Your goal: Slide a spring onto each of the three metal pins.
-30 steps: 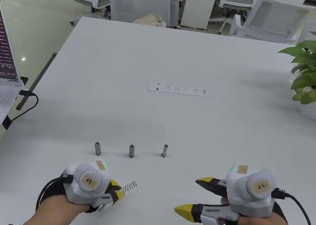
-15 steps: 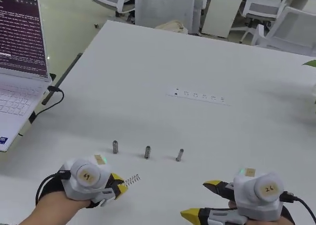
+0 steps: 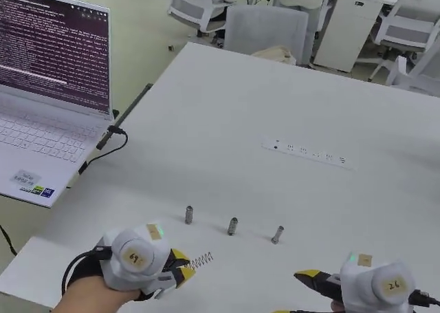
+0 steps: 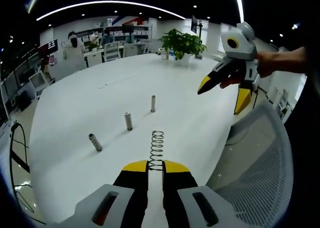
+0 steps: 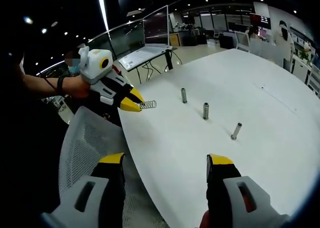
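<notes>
At the near edge of the white table (image 3: 227,113), little differs from the picture of half a second before. The head camera has swung, so the open laptop (image 3: 51,79) now takes up the left of the head view. The grippers, the loose spring and the row of pins keep the same arrangement.

The left gripper (image 4: 155,164) has its yellow-tipped jaws drawn to a narrow gap on one end of the loose spring (image 4: 157,147). The spring projects straight ahead of the tips toward the pins; whether its free end touches the table cannot be told. The right gripper (image 5: 165,160) has its jaws spread wide with nothing between them. It is held at the near edge, well apart from the pins.

Three pins stand upright in a row ahead of both grippers. The left pin (image 3: 189,214) and the middle pin (image 3: 233,225) each carry a coiled spring; the right pin (image 3: 277,234) is bare metal.

Farther back, a white power strip (image 3: 309,152) lies flat on the table. A black cable (image 3: 104,153) loops beside the laptop, which sits off the table's left edge. Beyond the table stand grey office chairs (image 3: 265,27). The left gripper view shows a potted plant (image 4: 182,41) at the far end and a mesh chair (image 4: 255,158) beside the table.
</notes>
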A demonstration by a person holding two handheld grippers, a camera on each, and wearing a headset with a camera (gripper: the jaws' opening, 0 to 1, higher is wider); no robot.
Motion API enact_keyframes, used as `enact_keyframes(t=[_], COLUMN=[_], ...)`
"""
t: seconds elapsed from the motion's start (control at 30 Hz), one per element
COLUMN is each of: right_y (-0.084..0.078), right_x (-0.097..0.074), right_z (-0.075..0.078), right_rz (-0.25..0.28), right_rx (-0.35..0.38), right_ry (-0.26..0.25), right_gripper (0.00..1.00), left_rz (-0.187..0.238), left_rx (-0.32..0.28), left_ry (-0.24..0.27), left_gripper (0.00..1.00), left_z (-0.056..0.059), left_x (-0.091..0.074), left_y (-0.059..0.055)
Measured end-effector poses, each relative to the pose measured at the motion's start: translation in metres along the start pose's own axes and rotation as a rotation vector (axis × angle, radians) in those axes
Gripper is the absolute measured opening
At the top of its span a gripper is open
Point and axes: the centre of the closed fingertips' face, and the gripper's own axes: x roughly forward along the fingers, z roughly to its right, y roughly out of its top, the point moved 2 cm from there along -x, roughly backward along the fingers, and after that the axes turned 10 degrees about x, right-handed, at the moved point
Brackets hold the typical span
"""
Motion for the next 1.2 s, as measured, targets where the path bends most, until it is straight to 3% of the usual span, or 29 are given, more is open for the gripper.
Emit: enact_keyframes(t=[0.73,1.03,1.2], right_y=[0.013,0.021,0.030], right_x=[0.015,0.016,0.019], right_z=[-0.014,-0.014,-0.021], right_rz=[-0.007,0.009,0.016], right_rx=[-0.014,-0.018,-0.042], right_ry=[0.053,0.064,0.090], right_gripper=[0.61,0.58,0.55], left_rz=[0.029,0.033,0.039], left_rx=[0.024,0.064,0.091], left_ry=[0.004,-0.005,-0.013], left_gripper=[0.02,0.02,0.02], left_z=[-0.001,0.003,0.007], left_x=[-0.012,-0.014,-0.015], left_y=[0.007,0.013,0.018])
